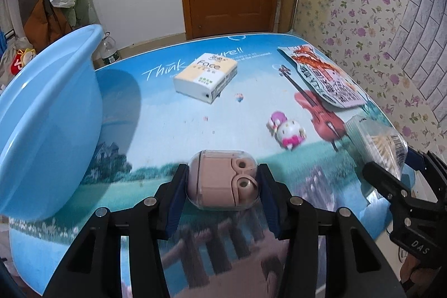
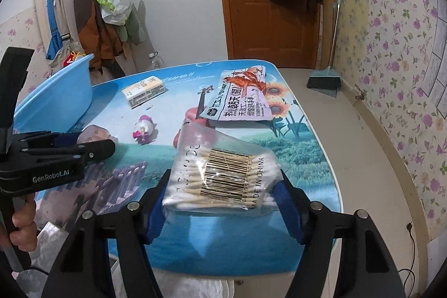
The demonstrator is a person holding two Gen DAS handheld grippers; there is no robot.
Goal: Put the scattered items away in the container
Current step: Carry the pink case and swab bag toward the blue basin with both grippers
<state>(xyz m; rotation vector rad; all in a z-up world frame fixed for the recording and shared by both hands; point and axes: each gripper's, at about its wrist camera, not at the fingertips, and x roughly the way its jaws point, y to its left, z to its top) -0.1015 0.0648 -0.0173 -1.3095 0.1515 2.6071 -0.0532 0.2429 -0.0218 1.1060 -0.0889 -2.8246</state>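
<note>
Both grippers loaded; 2 items held above the table, basin not yet reached.

Left gripper (image 1: 222, 183) clamps the earbud case (image 1: 222, 180) by its sides: hard, smooth, slip-prone. Right gripper (image 2: 223, 197) pinches the cotton-swab bag (image 2: 220, 175) by its edges: light, soft, crushable. Blue basin (image 1: 47, 119) lies left of the left gripper.

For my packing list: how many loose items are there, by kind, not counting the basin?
Earbud case: 1
Cotton swab bag: 1
Tissue pack: 1
Snack packet: 1
Cat toy: 1
Total: 5
</note>
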